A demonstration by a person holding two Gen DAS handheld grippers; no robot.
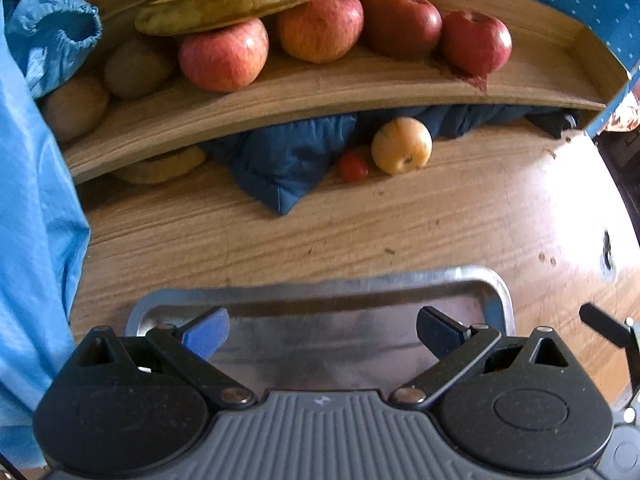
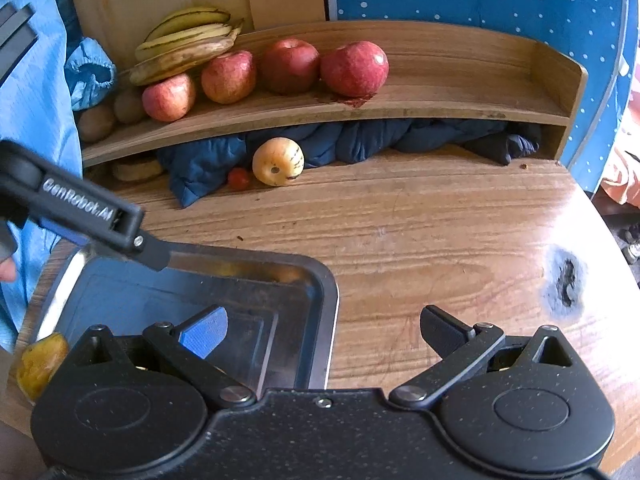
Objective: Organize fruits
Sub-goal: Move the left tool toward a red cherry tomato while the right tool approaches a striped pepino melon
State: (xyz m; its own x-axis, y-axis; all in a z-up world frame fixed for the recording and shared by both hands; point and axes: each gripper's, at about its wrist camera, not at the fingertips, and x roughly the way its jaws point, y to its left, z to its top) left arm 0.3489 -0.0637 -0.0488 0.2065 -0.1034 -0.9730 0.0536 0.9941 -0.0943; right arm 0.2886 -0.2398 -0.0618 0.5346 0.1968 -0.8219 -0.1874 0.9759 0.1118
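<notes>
Yellow fruit half behind the right gripper's body, flat pale thing under the shelf.

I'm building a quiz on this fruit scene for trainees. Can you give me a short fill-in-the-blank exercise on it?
1. The wooden shelf holds ____ red apples in a row.
2. The bananas rest partly on top of an ____.
3. The small red tomato lies on the table beside the yellow fruit, under the ____.
4. Both the left gripper and the right gripper are ____.

Missing words: four; apple; shelf; open
</notes>
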